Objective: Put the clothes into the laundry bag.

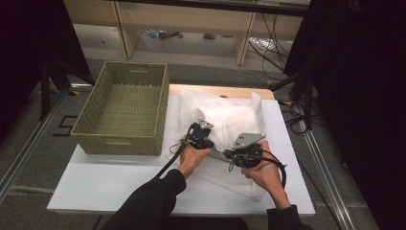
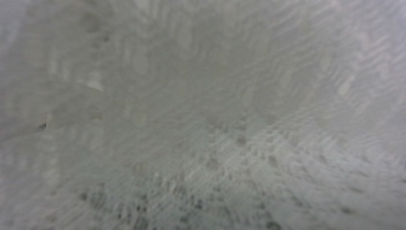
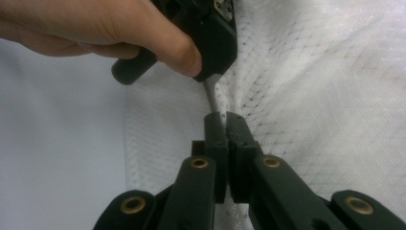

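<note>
Right gripper (image 3: 225, 120) pinching mesh bag (image 3: 325, 96) | left gripper (image 1: 200, 133) clamped on it

High view looks forward and down over the table (image 1: 119, 187); both gripper views sit pressed close against the white mesh bag (image 1: 230, 117), toward twelve o'clock.

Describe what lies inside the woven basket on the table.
The woven basket holds nothing visible: its woven floor shows bare. The strip just behind its near wall is covered.
</note>
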Demonstrator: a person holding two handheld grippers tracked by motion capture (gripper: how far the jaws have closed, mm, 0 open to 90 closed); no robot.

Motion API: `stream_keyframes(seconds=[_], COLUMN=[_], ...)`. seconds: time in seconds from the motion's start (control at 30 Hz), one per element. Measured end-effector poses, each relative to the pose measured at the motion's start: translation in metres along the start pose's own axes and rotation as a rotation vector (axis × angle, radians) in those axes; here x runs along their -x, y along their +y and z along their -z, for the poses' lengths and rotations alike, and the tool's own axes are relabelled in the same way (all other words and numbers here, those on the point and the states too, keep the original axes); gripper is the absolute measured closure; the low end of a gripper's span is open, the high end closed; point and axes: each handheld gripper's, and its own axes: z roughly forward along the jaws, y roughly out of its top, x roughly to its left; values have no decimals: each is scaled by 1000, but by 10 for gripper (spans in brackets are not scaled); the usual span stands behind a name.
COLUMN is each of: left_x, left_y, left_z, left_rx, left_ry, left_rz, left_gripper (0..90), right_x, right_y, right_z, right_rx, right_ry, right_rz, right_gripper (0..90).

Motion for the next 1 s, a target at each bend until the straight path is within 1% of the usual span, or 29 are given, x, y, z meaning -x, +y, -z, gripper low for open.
stream_keyframes(seconds=[0.03,0.07,0.1,0.13,0.17,0.2,0.23,0.3,0.33,0.37,0.4,0.43,0.47,0.5,0.53,0.6,0.63,0.67,0.7,0.73,0.8,0.83,0.87,0.9,0.97,1.0], left_x=[-1,-1,-1,-1,0,0,0,0,0,-1,-3,-6,-8,-10,-16,-25,-29,-32,-36,-40,-43,-45,-46,-46,-46,-47], left_y=[-2,-3,-5,-7,-9,-10,-13,-15,-16,-17,-20,-23,-25,-28,-32,-40,-45,-48,-53,-56,-60,-62,-63,-64,-65,-65], left_z=[0,2,5,10,16,22,29,39,44,50,60,70,77,83,93,104,107,109,111,112,111,108,106,100,91,86], left_rx=[-22,-33,-47,-57,-71,-81,-81,-108,-108,-105,-106,-110,-108,-100,-103,-136,-149,-148,-142,-150,-144,-158,-167,-173,-165,-168], left_ry=[-9,-13,-20,-23,-31,-36,-35,-48,-50,-46,-35,-35,-37,-33,-15,25,37,52,72,76,90,100,94,97,122,122], left_rz=[3,-9,-19,-34,-50,-70,-81,-83,-89,-101,-102,-100,-109,-118,-141,-166,-173,-171,-148,-139,-115,-129,-135,-135,-140,-150], left_gripper=[835,797,746,684,626,563,536,444,413,385,369,353,338,339,338,332,320,318,316,310,311,308,306,304,304,305], right_x=[0,1,1,2,3,3,1,0,-1,-2,-2,-1,0,1,0,1,2,2,2,2,2,2,2,2,3,3], right_y=[-2,-4,-5,-5,-5,-5,-5,-4,-4,-4,-4,-4,-5,-4,-5,-6,-6,-6,-6,-6,-5,-5,-5,-5,-5,-5], right_z=[-1,-1,-2,-2,-2,-2,-2,-5,-5,-5,-5,-4,-4,-3,-4,-2,-1,-2,-2,-2,-2,-2,-2,-2,-1,-1], right_rx=[10,7,2,1,-1,6,2,-2,-4,-5,-4,1,2,-10,4,5,-6,4,4,10,1,-8,8,10,4,4], right_ry=[-13,-16,-13,-5,3,1,-5,-6,-8,-8,-7,-10,-11,-3,-8,-13,-1,-6,-3,-8,-8,-3,1,-1,3,-1], right_rz=[-18,-19,-30,-32,-20,-16,-39,-27,-30,-35,-29,-26,-25,-31,-37,-37,-39,-48,-49,-39,-52,-43,-26,-27,-22,-22], right_gripper=[899,899,899,899,899,899,899,899,899,899,899,899,899,899,899,899,899,899,899,898,898,899,898,899,899,899])
